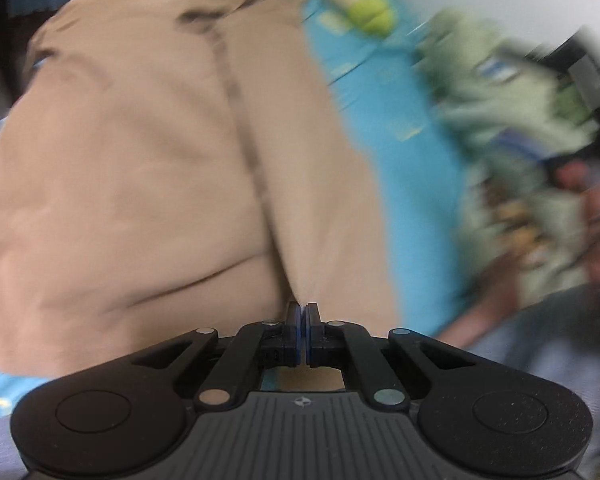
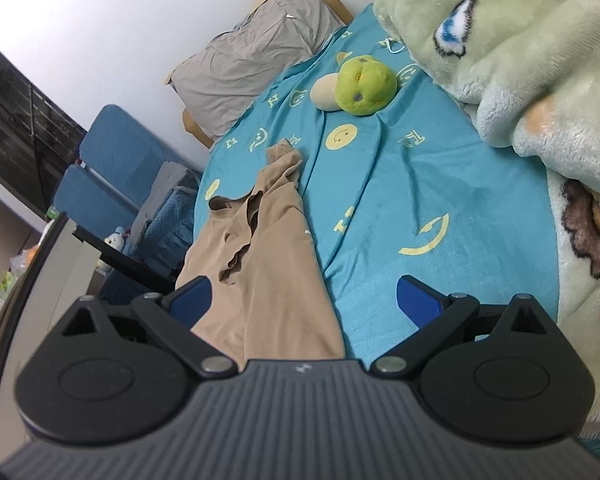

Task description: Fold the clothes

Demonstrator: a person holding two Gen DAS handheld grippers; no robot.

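A tan garment (image 1: pixel 140 168) lies spread on the blue bed sheet (image 1: pixel 400 152); the left wrist view is blurred by motion. My left gripper (image 1: pixel 302 312) is shut on the near edge of the tan garment, which pulls into a fold at the pads. In the right wrist view the tan garment (image 2: pixel 260 264) lies crumpled along the left side of the sheet (image 2: pixel 420 200). My right gripper (image 2: pixel 304 296) is open and empty, its jaws wide apart just above the garment's near end.
A green plush toy (image 2: pixel 364 86) and a beige one (image 2: pixel 324 92) lie on the sheet. A fluffy green blanket (image 2: pixel 520 60) is heaped at the right. A grey pillow (image 2: pixel 252 56) lies at the head. A blue chair (image 2: pixel 112 176) stands beside the bed.
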